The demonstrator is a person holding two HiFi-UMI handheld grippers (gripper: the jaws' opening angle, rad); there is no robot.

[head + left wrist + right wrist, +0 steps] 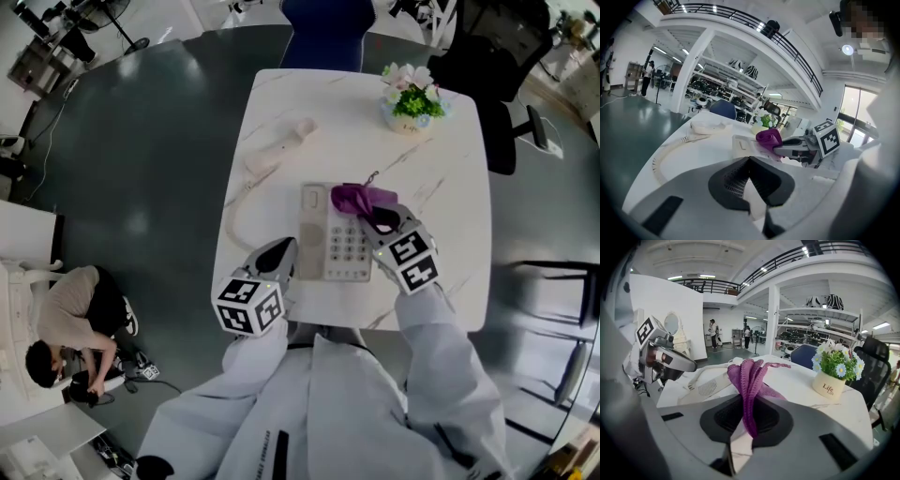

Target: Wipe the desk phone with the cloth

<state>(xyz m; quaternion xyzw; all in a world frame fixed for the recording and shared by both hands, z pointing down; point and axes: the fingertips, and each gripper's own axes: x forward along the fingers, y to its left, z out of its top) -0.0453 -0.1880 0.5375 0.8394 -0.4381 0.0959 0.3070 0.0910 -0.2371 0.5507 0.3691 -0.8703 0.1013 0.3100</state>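
Purple cloth [361,199] is clamped in my right gripper [380,223]; its own view shows the fabric bunched between the jaws and trailing forward. The cloth hangs over the upper right corner of the phone [336,246], which lies flat near the front middle of the table [441,187]. I cannot tell whether the cloth is touching it.

My left gripper [278,258] sits at the phone's left edge. Its jaws are drawn together with nothing between them. Whether it is pressing on the casing cannot be confirmed from any view.

The handset [281,145] is off its cradle, lying well apart from the phone toward the far left of the table, joined by the cord [234,211]. A flower pot [410,103] stands at the far right corner, clear of the work.

Assessment: wiping is at an early stage, with the cloth at the top end and the keypad uncovered.

Recommendations for the stroke:
- Lower the right gripper so that the loose fabric, not the jaw tips, meets the plastic.
- Draw it down the phone's length toward me in overlapping passes.
- Keep pressure light over the keys.
- Brace the left gripper against the casing so the phone does not slide.

Risk: the trailing strand may snag on the cradle hook, and a sideways stroke could drag the cord.
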